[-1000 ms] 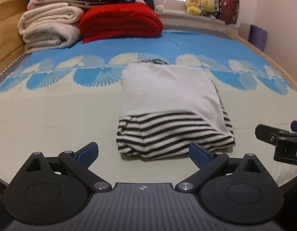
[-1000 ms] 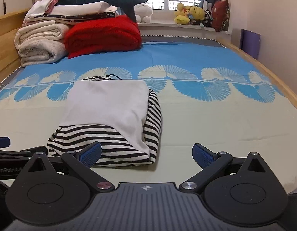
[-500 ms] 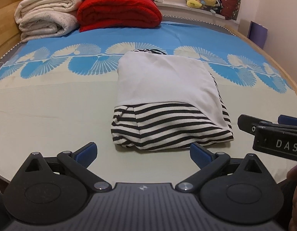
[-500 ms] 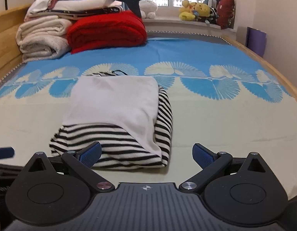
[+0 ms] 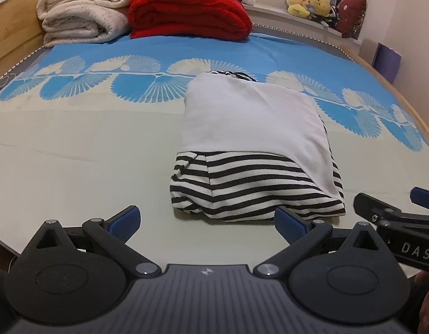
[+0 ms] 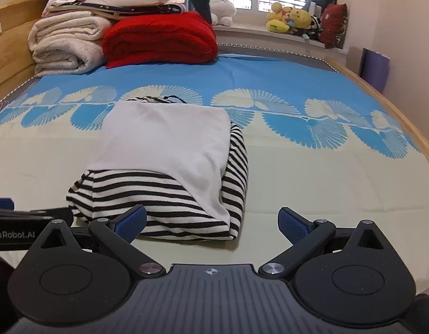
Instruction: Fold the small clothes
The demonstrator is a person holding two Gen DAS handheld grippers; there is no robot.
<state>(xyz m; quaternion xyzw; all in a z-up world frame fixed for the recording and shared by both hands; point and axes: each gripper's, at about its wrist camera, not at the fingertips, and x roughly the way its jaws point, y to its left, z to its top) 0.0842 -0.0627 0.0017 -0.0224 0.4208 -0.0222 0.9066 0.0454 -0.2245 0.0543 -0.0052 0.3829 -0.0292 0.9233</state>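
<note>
We are looking at a black-and-white striped knit garment with a plain white panel [image 5: 250, 128], lying folded into a compact rectangle on the bed with the blue fan-patterned cream sheet [image 5: 75, 153], near its front edge. We are judging the folding as largely done; the next move probably calls for either a final tidy of the near striped edge or setting the bundle aside, though we cannot tell which.

The left gripper [image 5: 207, 220] is hanging just short of the garment's near edge, fingers wide apart, holding nothing. The right gripper [image 6: 213, 221] is sitting likewise spread and empty; its left fingertip [image 6: 131, 221] is overlapping the striped hem in view, contact uncertain.
</note>
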